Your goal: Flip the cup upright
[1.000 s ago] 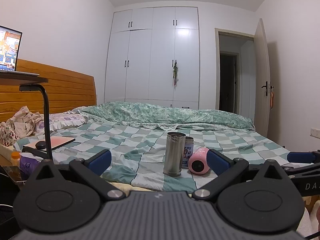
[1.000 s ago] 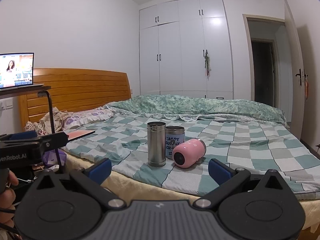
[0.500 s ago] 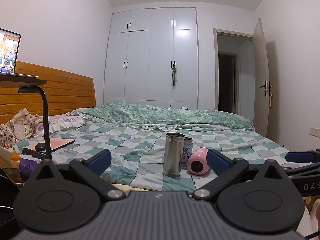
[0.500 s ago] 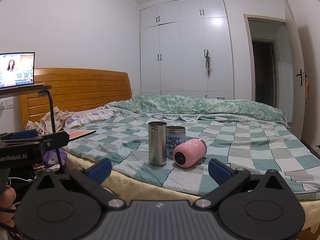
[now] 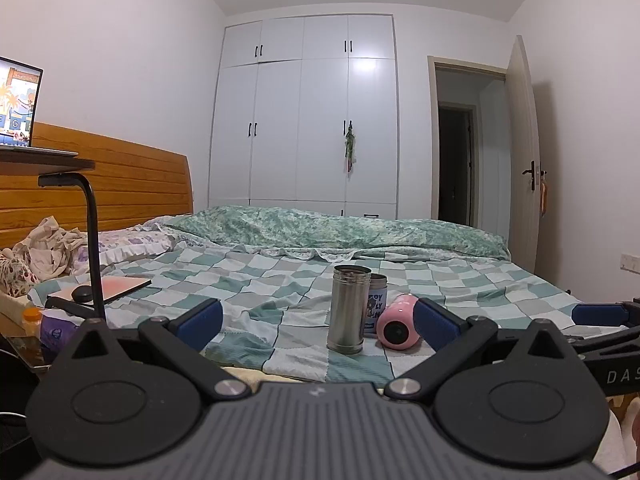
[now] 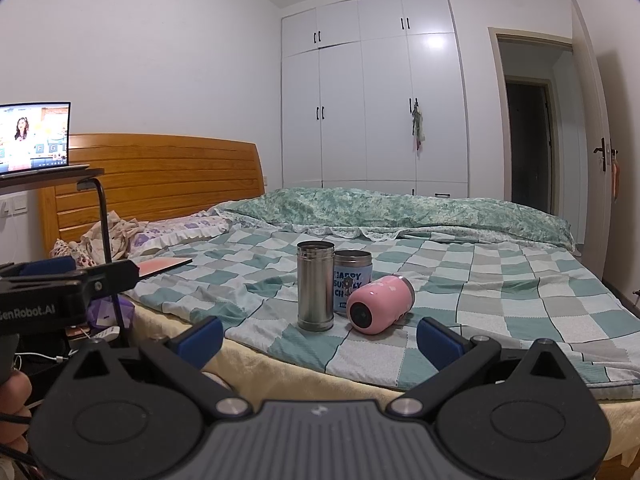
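Both hand-held grippers (image 5: 318, 318) (image 6: 319, 338) level, spread, facing bed (image 6: 480, 280).

blue can (image 6: 352, 285): "HAPPY", partly hidden | left gripper (image 6: 48, 300) body: "enRobot.AI" | right gripper (image 5: 600, 344) body: "DAS"

cups: 3 — steel tumbler (image 6: 315, 286) | printed blue cup (image 6: 352, 282) | pink cup (image 6: 380, 304) | laptop (image 6: 34, 138): 1

Each matte black plastic left gripper (image 5: 318, 322) and right gripper (image 6: 319, 338) has blue padded fingertips (image 5: 200, 319), silver pivot screws and round hubs flanking a ribbed grey body. White lettering marks their sides.
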